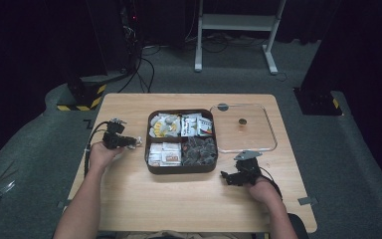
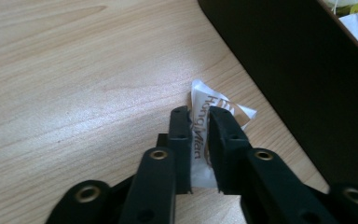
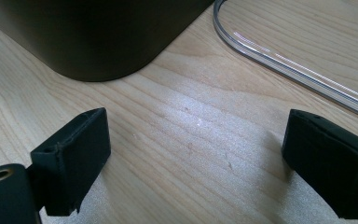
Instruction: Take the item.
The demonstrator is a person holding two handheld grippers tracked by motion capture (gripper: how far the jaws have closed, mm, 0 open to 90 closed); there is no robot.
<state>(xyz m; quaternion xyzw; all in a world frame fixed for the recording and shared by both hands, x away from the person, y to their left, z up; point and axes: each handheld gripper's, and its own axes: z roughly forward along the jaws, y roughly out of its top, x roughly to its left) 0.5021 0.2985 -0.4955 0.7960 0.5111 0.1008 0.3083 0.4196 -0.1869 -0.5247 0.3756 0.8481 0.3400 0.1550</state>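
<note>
A dark brown tray (image 1: 181, 169) with four compartments of wrapped snacks sits mid-table. My left gripper (image 1: 135, 142) is just left of the tray, shut on a small white packet (image 2: 199, 140) with brown lettering that rests on the wood beside the tray's wall (image 2: 298, 79). My right gripper (image 1: 225, 175) lies low on the table off the tray's near right corner (image 3: 121, 42), open, with bare wood between its fingers (image 3: 72, 161).
A clear plastic lid (image 1: 243, 128) lies flat to the right of the tray; its rim (image 3: 279, 58) runs just ahead of the right gripper. Beyond the table's far edge are a white desk frame (image 1: 236, 25) and cables on the grey floor.
</note>
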